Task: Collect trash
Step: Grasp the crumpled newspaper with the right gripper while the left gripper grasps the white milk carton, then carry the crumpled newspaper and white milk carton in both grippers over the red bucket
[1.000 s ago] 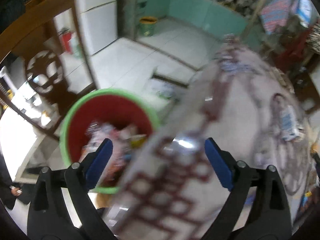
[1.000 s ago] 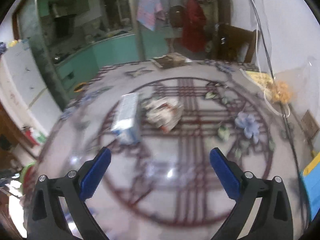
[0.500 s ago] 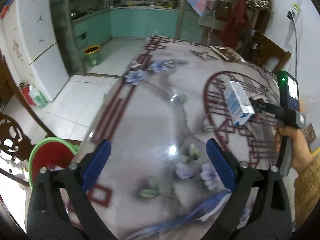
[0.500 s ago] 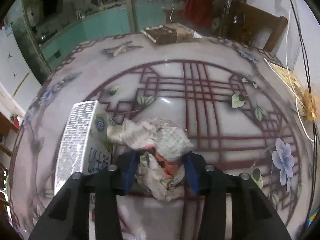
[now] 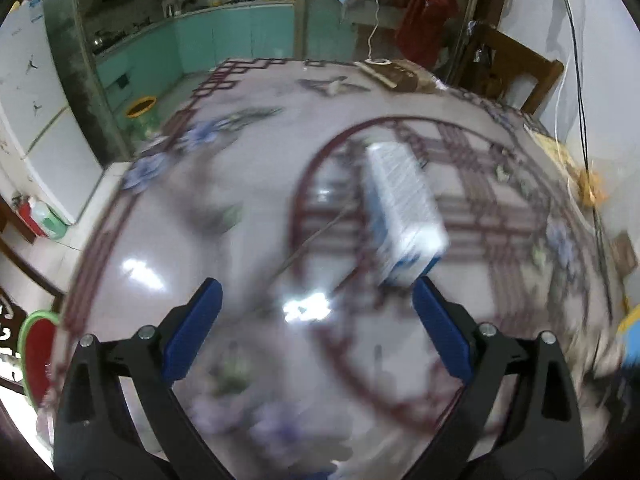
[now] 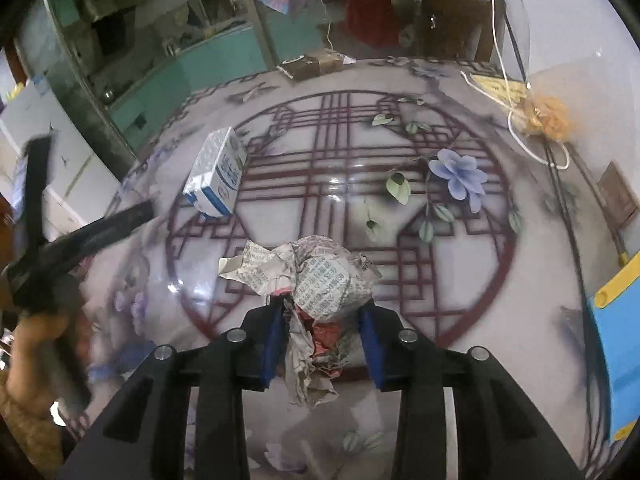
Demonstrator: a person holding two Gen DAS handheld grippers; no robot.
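Two pieces of trash remain on the table (image 6: 472,280): a white-and-blue carton (image 6: 216,172) lying well beyond the crumpled newspaper wad (image 6: 316,280). My right gripper (image 6: 322,344) is closing, pads pressing the wad; I'd finish the squeeze before lifting so loose flaps don't slip. My left gripper (image 5: 316,332) hangs released, nearer than the carton. That view is blurred, the red bin (image 5: 36,352) cut off at its edge.
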